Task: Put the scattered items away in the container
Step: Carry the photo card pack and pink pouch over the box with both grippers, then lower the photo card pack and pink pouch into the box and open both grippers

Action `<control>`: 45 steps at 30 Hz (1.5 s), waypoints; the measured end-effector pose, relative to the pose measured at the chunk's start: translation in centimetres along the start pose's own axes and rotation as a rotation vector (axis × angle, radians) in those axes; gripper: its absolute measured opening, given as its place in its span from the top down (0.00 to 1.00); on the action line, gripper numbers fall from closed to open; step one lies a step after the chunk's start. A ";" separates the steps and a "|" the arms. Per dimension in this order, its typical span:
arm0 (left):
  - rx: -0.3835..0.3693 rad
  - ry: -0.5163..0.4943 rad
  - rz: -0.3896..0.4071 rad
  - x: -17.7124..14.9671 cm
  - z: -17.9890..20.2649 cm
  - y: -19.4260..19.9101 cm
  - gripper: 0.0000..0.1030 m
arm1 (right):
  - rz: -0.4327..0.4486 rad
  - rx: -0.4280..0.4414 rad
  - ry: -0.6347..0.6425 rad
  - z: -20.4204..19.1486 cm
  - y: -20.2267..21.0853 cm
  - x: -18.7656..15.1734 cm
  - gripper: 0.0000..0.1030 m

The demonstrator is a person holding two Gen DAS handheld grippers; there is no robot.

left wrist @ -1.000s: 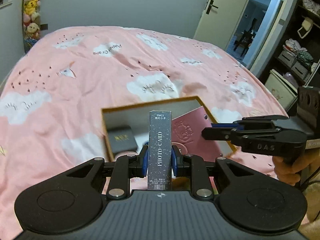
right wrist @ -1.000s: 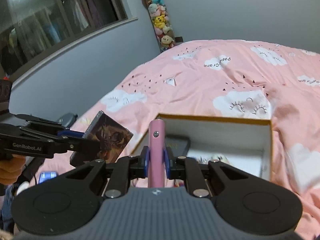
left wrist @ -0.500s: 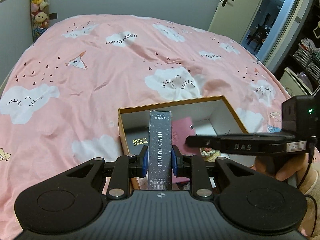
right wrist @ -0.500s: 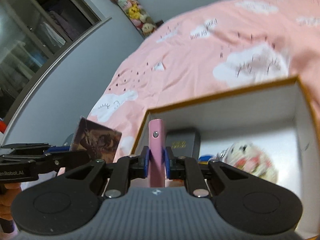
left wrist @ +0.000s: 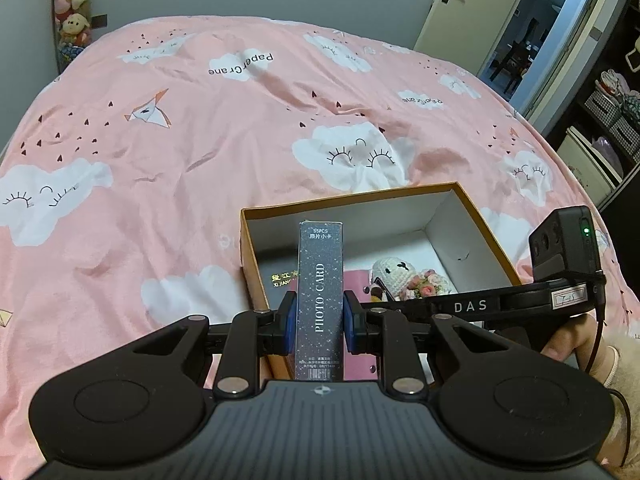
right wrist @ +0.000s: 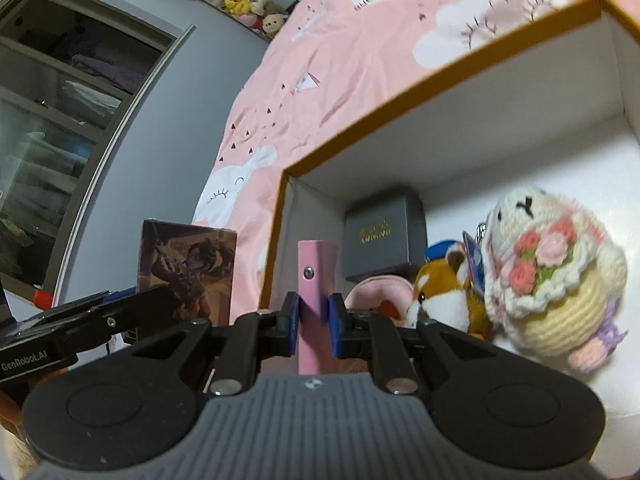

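Now, in the left wrist view, the left gripper is clamped on a dark photo card box, which stands upright between its blue pads above the near left corner of the orange-rimmed box that lies on the pink cloud bedspread. Compared with one second ago, the camera looks more downward and the container shows more of its white inside: a black case by the left wall, a pink notebook and a crocheted white doll with pink flowers. The right gripper, which a second ago hung above the right edge of the container, now reaches low across it from the right, with its fingertips down inside near the doll; the hand that holds it shows at the right edge. In the right wrist view, the right gripper is closed on the thin edge of the pink notebook. This view has rolled strongly and come down since the earlier frame, so the container wall now rises tilted and fills the right half. Inside it, the black case, a brown and white plush and the crocheted doll appear very close. At the left, just outside the container, the left gripper holds the card box, whose illustrated face shows here.
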State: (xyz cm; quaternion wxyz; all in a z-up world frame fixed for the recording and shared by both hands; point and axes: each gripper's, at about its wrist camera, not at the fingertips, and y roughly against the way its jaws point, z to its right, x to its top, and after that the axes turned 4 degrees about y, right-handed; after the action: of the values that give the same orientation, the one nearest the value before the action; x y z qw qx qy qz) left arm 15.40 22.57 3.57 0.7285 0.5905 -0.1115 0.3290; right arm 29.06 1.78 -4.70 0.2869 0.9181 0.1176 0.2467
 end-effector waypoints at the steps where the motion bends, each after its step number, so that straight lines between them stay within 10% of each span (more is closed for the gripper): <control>1: -0.001 0.000 -0.003 0.0 0.0 -0.2 0.75 | -0.006 0.004 -0.006 0.1 -0.1 0.0 0.83; 17: -0.029 0.007 -0.042 1.1 -0.8 -2.2 0.75 | -0.262 0.193 0.081 1.4 -1.4 2.8 0.83; 25: -0.051 0.009 -0.071 1.3 -0.9 -3.7 0.75 | -0.386 -0.103 0.313 0.2 -4.4 2.2 0.90; 37: -0.121 0.073 -0.124 0.4 -1.1 -4.8 0.75 | -0.355 -0.141 0.493 -1.7 -2.8 0.7 0.85; 45: -0.186 0.286 -0.121 -2.6 -1.6 -6.1 0.75 | -0.295 -0.236 0.663 -3.5 -0.1 0.5 0.78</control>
State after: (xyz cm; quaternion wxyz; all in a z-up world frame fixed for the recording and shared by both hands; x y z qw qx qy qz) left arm 16.81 22.66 -3.07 0.8067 0.4734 -0.0009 0.3537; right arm 27.67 3.69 -2.10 0.3693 0.7223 0.3059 0.4982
